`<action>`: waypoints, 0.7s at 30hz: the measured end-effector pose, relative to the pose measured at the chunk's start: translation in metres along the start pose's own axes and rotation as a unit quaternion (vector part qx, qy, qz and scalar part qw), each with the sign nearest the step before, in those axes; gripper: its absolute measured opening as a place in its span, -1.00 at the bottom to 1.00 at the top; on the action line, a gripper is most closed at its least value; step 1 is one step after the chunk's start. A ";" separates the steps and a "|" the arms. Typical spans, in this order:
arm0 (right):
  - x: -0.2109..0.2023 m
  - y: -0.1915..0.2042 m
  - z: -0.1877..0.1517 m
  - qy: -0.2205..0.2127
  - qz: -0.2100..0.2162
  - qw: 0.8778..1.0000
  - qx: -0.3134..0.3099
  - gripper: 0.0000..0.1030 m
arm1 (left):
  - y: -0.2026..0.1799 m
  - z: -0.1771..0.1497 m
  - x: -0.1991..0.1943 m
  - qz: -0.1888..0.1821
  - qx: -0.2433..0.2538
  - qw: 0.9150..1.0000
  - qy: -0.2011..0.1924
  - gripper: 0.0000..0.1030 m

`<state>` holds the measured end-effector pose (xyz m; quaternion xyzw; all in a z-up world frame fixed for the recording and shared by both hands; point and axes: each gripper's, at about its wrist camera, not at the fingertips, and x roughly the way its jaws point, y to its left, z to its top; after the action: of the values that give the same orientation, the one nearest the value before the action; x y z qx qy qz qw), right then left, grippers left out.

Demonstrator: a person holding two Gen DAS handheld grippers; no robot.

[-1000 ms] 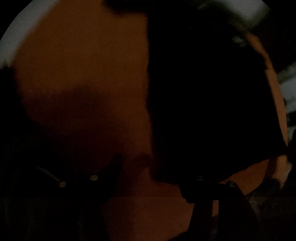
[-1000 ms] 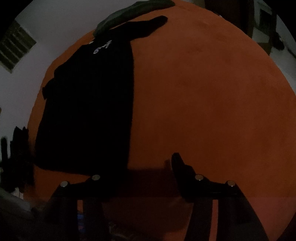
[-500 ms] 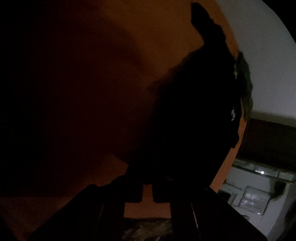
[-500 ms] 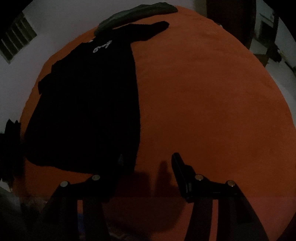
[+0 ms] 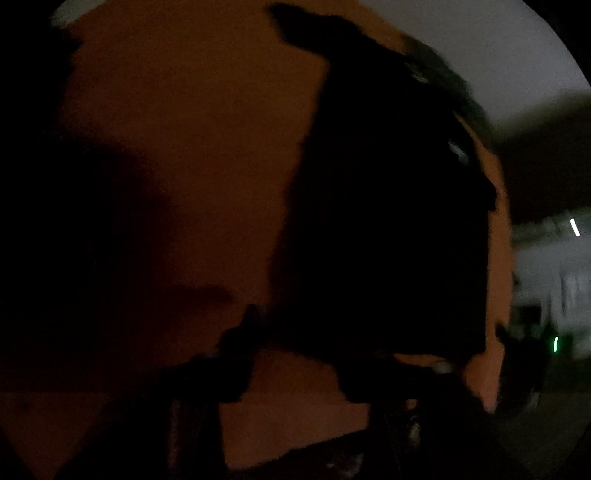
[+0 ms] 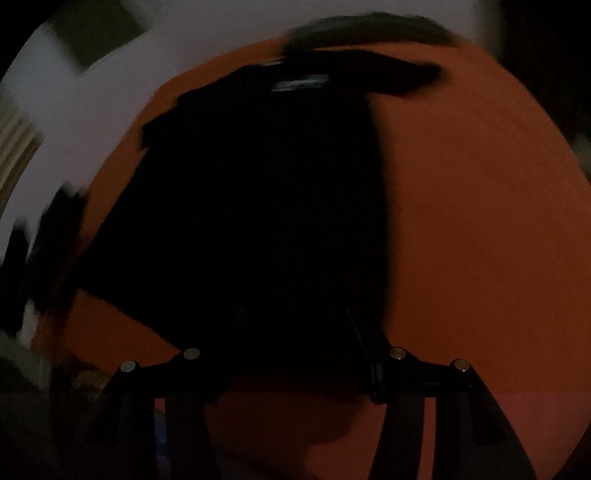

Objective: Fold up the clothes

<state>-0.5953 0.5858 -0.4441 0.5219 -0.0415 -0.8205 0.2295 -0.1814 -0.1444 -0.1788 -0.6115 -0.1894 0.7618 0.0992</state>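
Eng1: Right tool (image 6: 295, 343) has swung across. The black top (image 6: 258, 203) sat off to its left half a second ago and now fills the middle of its view. Fingers are apart at the same gap as before, nothing clamped.

Eng2: Left one?

Eng1: Left tool (image 5: 303, 365) pinched nearly closed half a second ago, and its jaws have just been opening. Bare orange shows between the fingers, so no cloth is in the gap. The near hem of the top lies right at the tips. Too dark to tell if they touch it.

Eng2: Where's the garment overall?

Eng1: Flat on the orange surface (image 6: 480, 221); can't tell if that's a bed or a desk. One sleeve (image 6: 406, 74) is flung out at the far end, with the white print (image 6: 299, 83) near it. A green cloth (image 6: 369, 27) lies just beyond, at the far edge.

Eng2: Handling?

Eng1: My read is soft, light and limp knit with no stiffness. It will drape and sag from any pinch point, and it may drag on that napped surface instead of sliding.

Eng2: Grip points?

Eng1: Near hem, one tool at each corner, pinching through both layers. A single central pinch would probably just bunch it. Black on dark makes the edges hard to see, so a missed layer is the main risk.
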 end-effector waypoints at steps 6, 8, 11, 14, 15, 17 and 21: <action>0.022 0.068 0.048 -0.001 0.058 0.991 -0.117 0.03 | -0.008 0.032 0.053 0.000 0.078 0.995 0.055 0.08; 0.025 0.080 0.049 -0.006 0.067 0.990 -0.123 0.03 | -0.010 0.036 0.062 -0.015 0.086 0.995 0.058 0.11; 0.032 0.088 0.043 -0.007 0.074 0.990 -0.119 0.03 | -0.014 0.037 0.066 -0.020 0.094 0.993 0.064 0.11; 0.035 0.088 0.030 -0.004 0.072 0.992 -0.103 0.03 | -0.015 0.046 0.071 -0.043 0.081 0.992 0.085 -0.49; 0.033 0.088 0.023 -0.002 0.071 0.993 -0.096 0.03 | -0.012 0.041 0.068 -0.051 0.067 0.992 0.092 -0.78; 0.031 0.087 0.015 0.003 0.070 0.994 -0.081 0.03 | -0.002 0.033 0.058 -0.074 0.021 0.993 0.092 -0.87; 0.033 0.081 0.011 0.006 0.067 0.996 -0.060 0.03 | 0.022 0.024 0.023 -0.119 -0.082 0.988 0.061 -0.88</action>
<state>-0.5889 0.4980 -0.4416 0.5078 -0.0254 -0.8013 0.3152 -0.2077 -0.1598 -0.2040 -0.6362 -0.3159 0.6877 0.1502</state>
